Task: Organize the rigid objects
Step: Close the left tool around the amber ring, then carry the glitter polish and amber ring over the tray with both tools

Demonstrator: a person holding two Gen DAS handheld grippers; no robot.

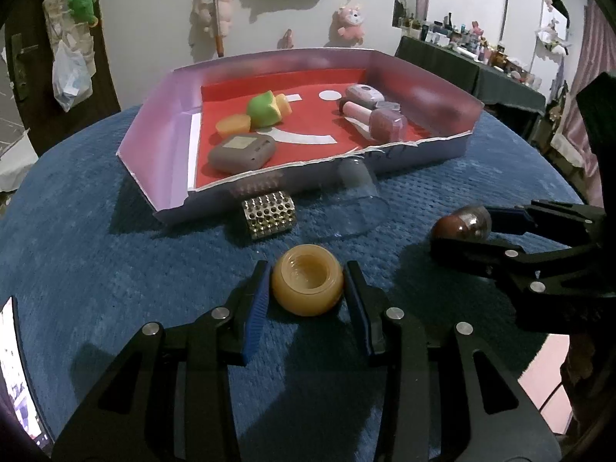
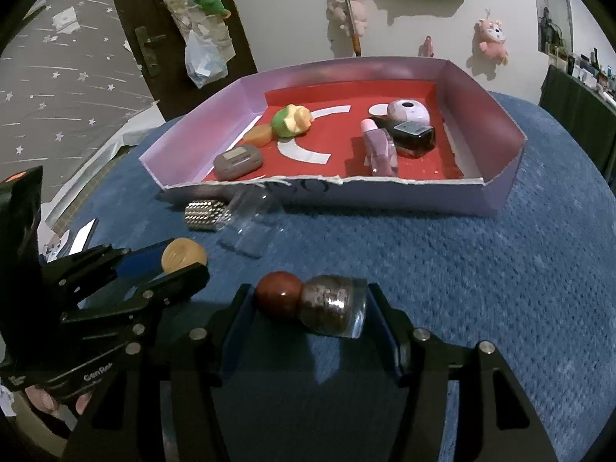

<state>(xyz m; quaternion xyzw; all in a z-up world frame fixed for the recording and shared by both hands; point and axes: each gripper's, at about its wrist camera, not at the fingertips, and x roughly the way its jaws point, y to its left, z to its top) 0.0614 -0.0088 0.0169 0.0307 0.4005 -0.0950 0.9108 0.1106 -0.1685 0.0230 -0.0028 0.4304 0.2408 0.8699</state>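
My left gripper is shut on a round tan cap, hollow side up, with a blue pad pressed on each side. From the right wrist view the same cap sits between the left gripper's fingers. My right gripper is shut on a small glass bottle with a red-brown ball cap. The bottle lies sideways between the pads. In the left wrist view that bottle is at the right, inside the right gripper. Both are low over the blue cloth, in front of the lilac box.
The lilac box with a red floor holds a green and yellow toy, a grey case, pink bottles and other small items. A silver studded cylinder and a clear cup on its side lie before its torn front wall.
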